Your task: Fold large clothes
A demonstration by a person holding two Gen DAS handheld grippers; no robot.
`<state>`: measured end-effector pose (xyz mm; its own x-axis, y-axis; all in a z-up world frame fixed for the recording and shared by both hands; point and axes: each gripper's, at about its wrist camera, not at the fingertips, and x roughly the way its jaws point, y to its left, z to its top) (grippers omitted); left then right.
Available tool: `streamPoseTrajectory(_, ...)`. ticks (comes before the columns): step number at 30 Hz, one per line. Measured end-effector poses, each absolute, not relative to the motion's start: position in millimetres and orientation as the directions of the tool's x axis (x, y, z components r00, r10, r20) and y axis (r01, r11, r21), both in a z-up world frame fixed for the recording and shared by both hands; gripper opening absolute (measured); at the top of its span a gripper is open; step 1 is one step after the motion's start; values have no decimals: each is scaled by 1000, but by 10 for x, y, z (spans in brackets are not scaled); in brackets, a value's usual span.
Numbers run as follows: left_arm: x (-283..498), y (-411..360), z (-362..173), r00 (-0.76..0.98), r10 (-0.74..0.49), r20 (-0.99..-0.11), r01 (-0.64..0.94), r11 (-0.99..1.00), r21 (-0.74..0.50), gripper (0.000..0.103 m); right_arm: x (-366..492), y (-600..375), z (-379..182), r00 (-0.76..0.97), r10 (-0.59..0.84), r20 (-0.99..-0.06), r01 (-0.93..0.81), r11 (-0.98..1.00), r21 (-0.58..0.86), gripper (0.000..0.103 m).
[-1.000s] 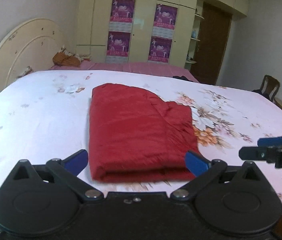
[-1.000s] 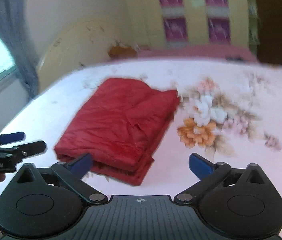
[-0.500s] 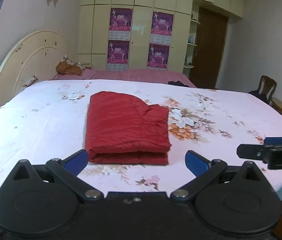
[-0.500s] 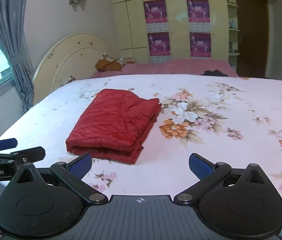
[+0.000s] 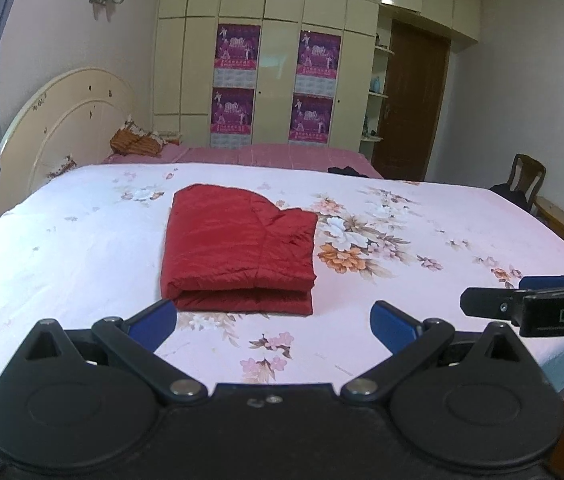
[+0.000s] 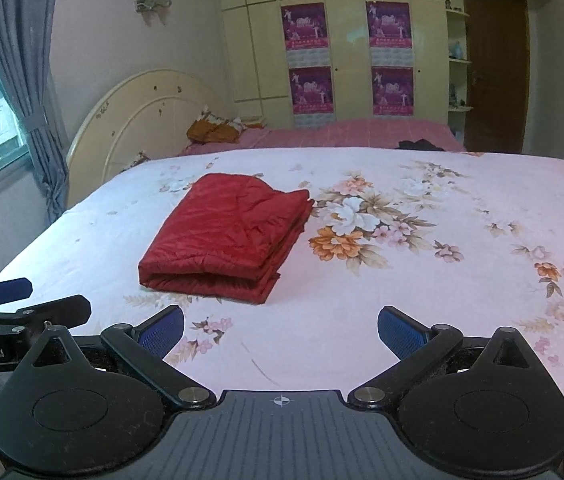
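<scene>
Left gripper (image 5: 273,320) spread wide and empty, hovering over the bed's (image 5: 61,248) near edge; right gripper (image 6: 280,326) likewise splayed, nothing between its blue pads (image 6: 400,331). Red garment (image 5: 239,248) folded into a neat stack, lying flat mid-bed toward the headboard (image 5: 61,128) side, apart from both grippers

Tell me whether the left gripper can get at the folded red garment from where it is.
Probably yes. The left gripper has its jaws open and empty, the red garment lies straight ahead on the bed, and nothing sits between them.
</scene>
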<state>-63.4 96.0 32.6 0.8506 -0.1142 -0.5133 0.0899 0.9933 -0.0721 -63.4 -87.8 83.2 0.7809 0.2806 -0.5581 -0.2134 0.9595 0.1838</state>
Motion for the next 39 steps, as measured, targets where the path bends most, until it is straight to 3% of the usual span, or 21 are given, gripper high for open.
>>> streamPoseTrajectory(39,-600,827,459,868,-134,-479,126,991,-47,103,-683,-1109,972,807,278,-521,-203,959,197,102)
